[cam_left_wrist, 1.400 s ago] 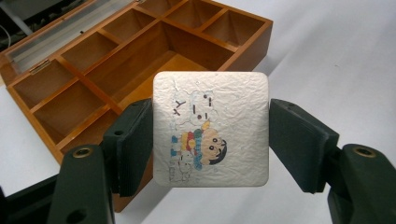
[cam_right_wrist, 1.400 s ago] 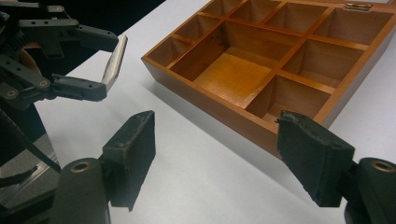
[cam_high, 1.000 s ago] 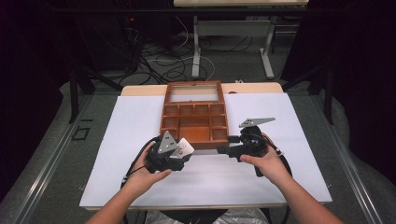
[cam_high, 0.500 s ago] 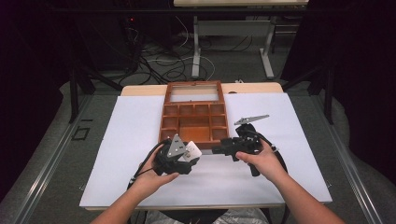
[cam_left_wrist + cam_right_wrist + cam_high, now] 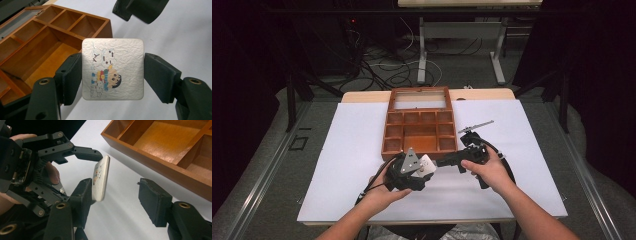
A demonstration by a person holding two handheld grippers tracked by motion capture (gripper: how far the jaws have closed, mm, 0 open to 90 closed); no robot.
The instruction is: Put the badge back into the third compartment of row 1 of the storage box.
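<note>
My left gripper (image 5: pixel 113 75) is shut on a white square tile (image 5: pixel 113 68) with a cartoon child printed on it, its pads pressing the tile's two opposite edges. It holds the tile just above the white table, in front of the wooden compartment box (image 5: pixel 385 135). My right gripper (image 5: pixel 116 188) faces it from the right, and its jaws have just been closing with the tile (image 5: pixel 101 178) between them. One pad sits close beside the tile's face. The other pad (image 5: pixel 152 195) stands well clear of it. In the high view the two grippers meet nose to nose near the tile (image 5: pixel 426 164).
The box (image 5: pixel 160 167) has several empty compartments and an open glass lid lying flat behind it. White sheet (image 5: pixel 352 150) covers the table on both sides. Cables trail from both grippers toward the near edge.
My left gripper has carried the tile to the right, up to the right gripper. The right gripper's jaws now stand around the tile and have narrowed.
</note>
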